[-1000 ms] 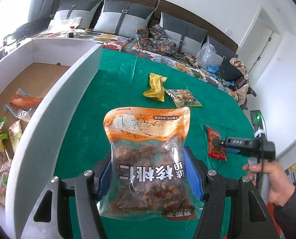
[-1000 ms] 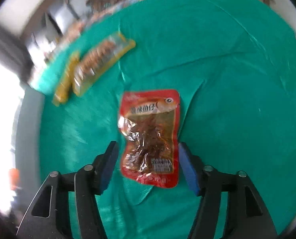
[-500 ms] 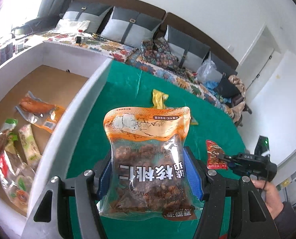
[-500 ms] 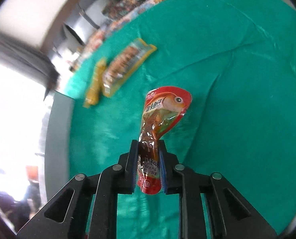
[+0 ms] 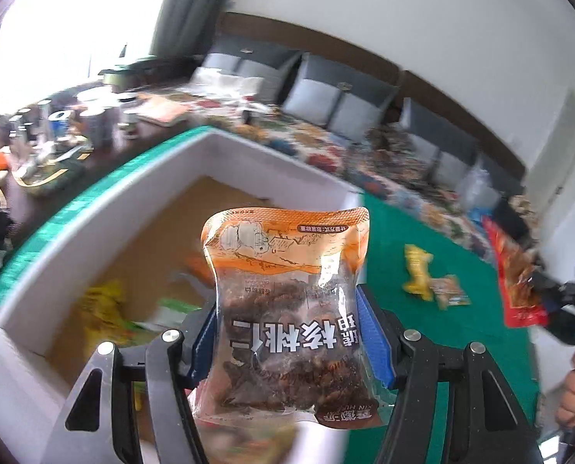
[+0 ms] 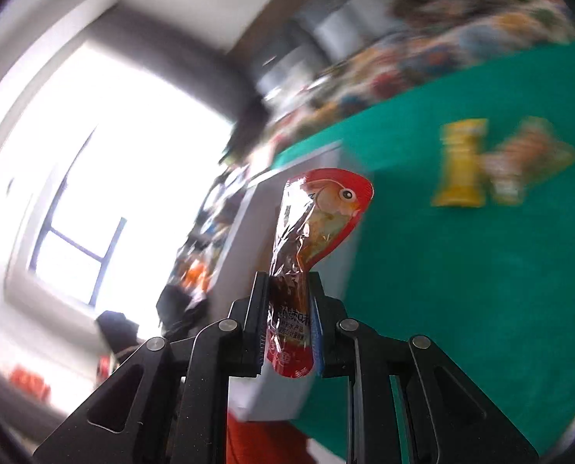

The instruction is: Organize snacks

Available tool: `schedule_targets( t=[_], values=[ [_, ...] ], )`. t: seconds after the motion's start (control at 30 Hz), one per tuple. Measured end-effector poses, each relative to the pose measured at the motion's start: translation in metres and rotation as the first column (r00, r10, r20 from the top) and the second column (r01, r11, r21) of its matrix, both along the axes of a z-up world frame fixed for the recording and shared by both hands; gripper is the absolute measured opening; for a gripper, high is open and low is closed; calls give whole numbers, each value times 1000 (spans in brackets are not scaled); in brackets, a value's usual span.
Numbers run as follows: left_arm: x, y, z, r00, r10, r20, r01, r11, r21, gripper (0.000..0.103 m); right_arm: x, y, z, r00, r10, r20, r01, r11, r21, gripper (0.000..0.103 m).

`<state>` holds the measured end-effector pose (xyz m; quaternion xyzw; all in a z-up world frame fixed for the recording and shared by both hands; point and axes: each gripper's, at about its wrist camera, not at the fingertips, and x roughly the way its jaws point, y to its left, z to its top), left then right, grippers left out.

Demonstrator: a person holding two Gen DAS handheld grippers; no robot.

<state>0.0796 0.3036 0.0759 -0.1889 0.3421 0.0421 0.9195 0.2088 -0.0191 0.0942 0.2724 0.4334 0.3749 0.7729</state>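
Note:
My left gripper (image 5: 291, 332) is shut on an orange-topped clear bag of walnut kernels (image 5: 287, 294), held upright above the white box (image 5: 248, 154). Several snack packets lie blurred inside that box. My right gripper (image 6: 290, 311) is shut on a red fish-snack packet (image 6: 318, 216), lifted off the green table and standing up from the pads. In the left wrist view the same red packet (image 5: 515, 282) and the right gripper (image 5: 550, 301) show at the far right, with a hand below. A yellow packet (image 6: 461, 162) and a clear brownish packet (image 6: 527, 162) lie side by side on the green cloth.
The white box's wall (image 6: 287, 367) stands just behind the red packet in the right wrist view. Green cloth (image 6: 481, 290) covers the table. A sofa with grey cushions (image 5: 326, 96) runs behind, and a cluttered side table (image 5: 74, 123) sits by the bright window.
My right gripper closed on the red fish-snack packet and lifted it off the cloth toward the box. My left gripper carried the walnut bag leftward over the box's inside.

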Motion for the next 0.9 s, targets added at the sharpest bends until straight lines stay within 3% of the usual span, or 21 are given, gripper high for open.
schedule_targets(
  t=[0.1,0.13,0.17,0.2,0.23,0.27,0.33,0.43,0.5,0.6,0.73,0.83,0.9],
  values=[
    [0,28,-17,995,73,-71,-68,995,72,73,1,81,1,994,102,30,-101,994,-53,20],
    [3,36,-28,989,90,-118,-80,993,87,86,-2,100,-4,991,126,33,-124,990,-70,23],
    [6,46,-40,980,104,-167,-90,992,92,89,-2,123,-10,988,150,33,-146,984,-100,36],
    [6,54,-53,971,118,-209,-101,991,92,89,-1,146,-20,985,170,27,-165,975,-147,41],
    [6,58,-61,964,127,-234,-108,990,91,89,2,167,-31,982,188,12,-182,963,-198,58],
    [2,63,-70,957,139,-254,-121,989,86,89,3,174,-37,980,197,7,-190,957,-220,64],
    [-5,64,-75,957,156,-244,-141,987,79,90,0,176,-49,981,194,22,-181,947,-265,63],
    [-15,60,-77,959,188,-214,-175,981,77,90,-2,142,-60,984,151,91,-112,935,-337,65],
    [-16,50,-70,966,186,-181,-178,982,58,90,-5,107,-66,983,94,157,-19,907,-422,65],
    [-16,23,-49,983,147,-110,-145,989,31,90,-8,44,-94,962,2,272,160,805,-572,68],
    [-4,-42,-22,1000,14,-24,-14,1000,5,95,-18,-57,-137,944,-121,308,311,645,-698,68],
    [10,-105,-8,992,-122,22,122,992,-5,100,-21,-141,-158,915,-273,296,401,550,-733,68],
    [22,-153,-8,974,-226,31,226,974,-19,102,-24,-193,-165,877,-379,294,462,504,-730,68]
  ],
)
